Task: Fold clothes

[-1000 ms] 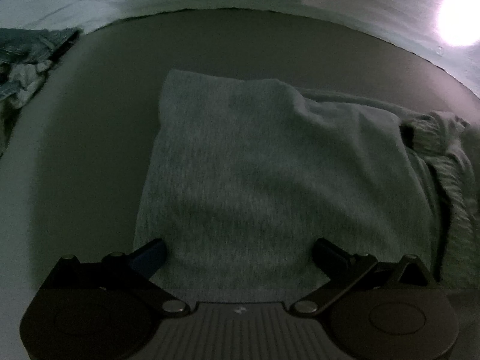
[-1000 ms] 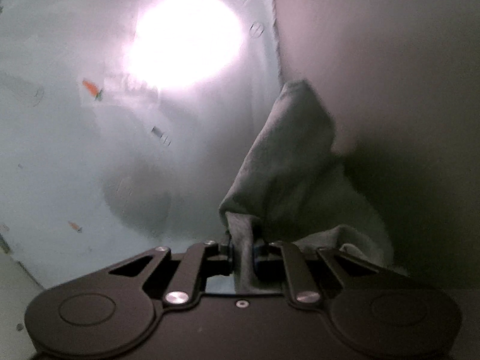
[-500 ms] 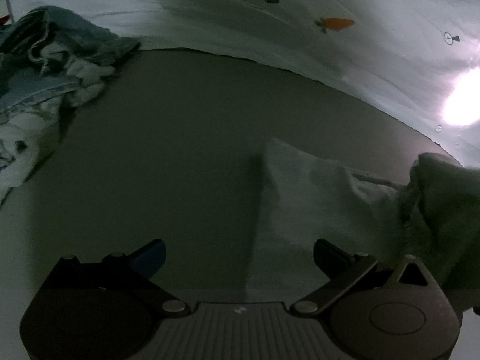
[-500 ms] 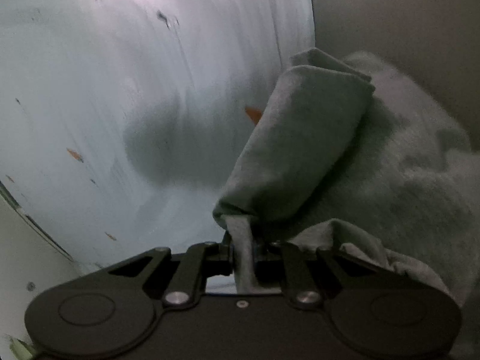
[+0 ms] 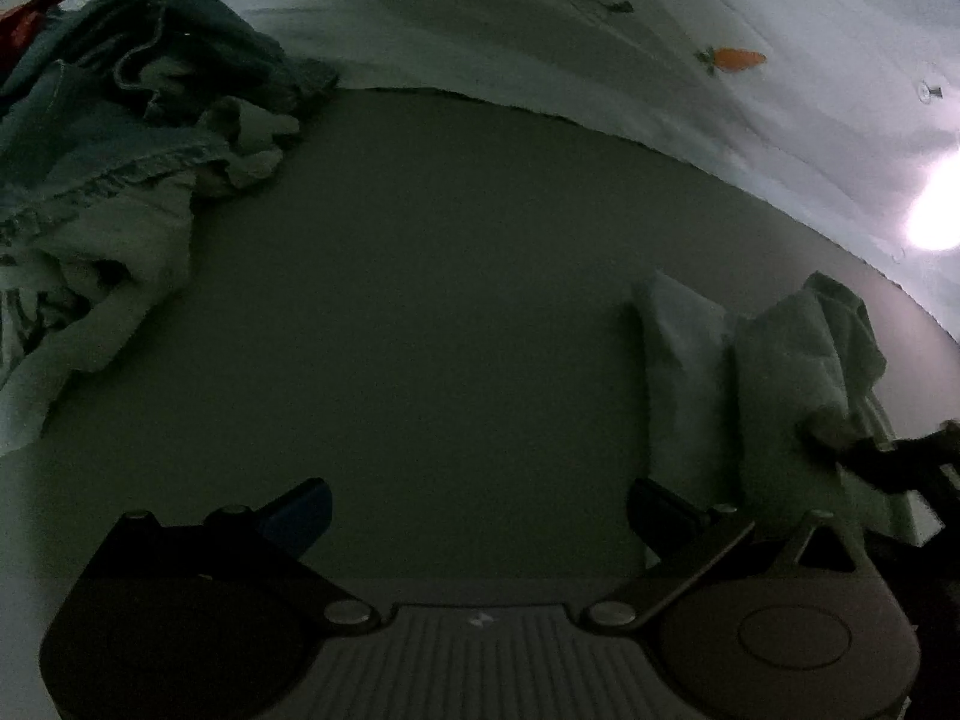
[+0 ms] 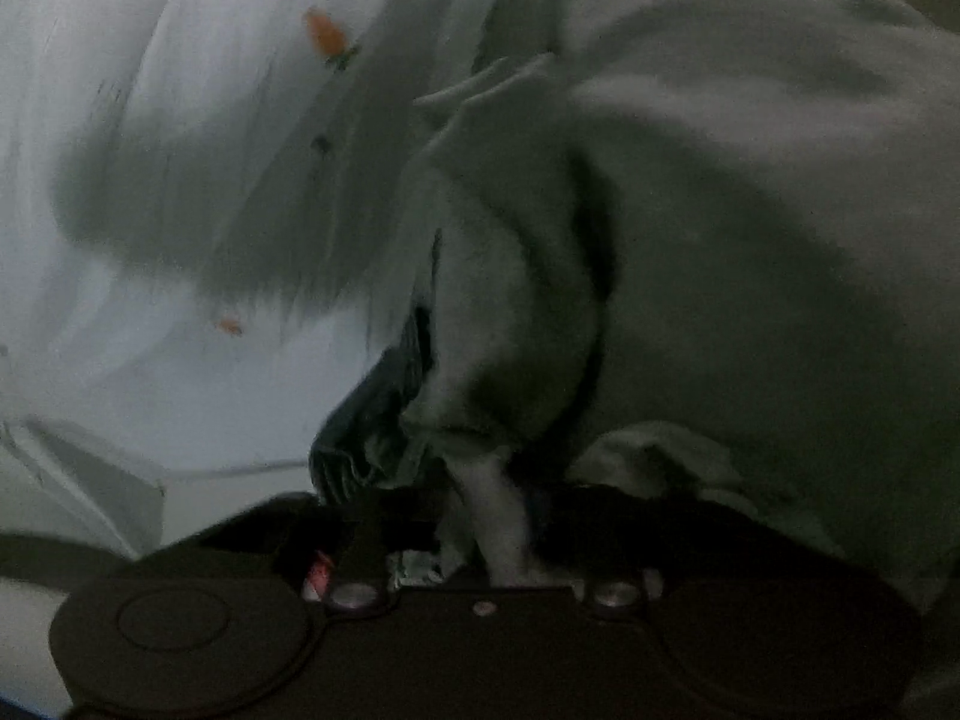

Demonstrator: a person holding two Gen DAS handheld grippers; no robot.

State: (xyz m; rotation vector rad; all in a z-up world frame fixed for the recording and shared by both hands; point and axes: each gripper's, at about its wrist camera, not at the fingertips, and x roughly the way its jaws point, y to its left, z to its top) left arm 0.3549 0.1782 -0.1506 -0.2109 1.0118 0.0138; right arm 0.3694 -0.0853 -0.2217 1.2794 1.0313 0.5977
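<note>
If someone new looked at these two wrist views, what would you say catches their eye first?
Probably the folded grey fleece garment filling the right wrist view, a strip of it pinched in the shut right gripper. In the left wrist view, the open left gripper hangs over the dark mat, with a rumpled heap of denim and pale clothes at far left and a carrot-print white sheet beyond.
</note>
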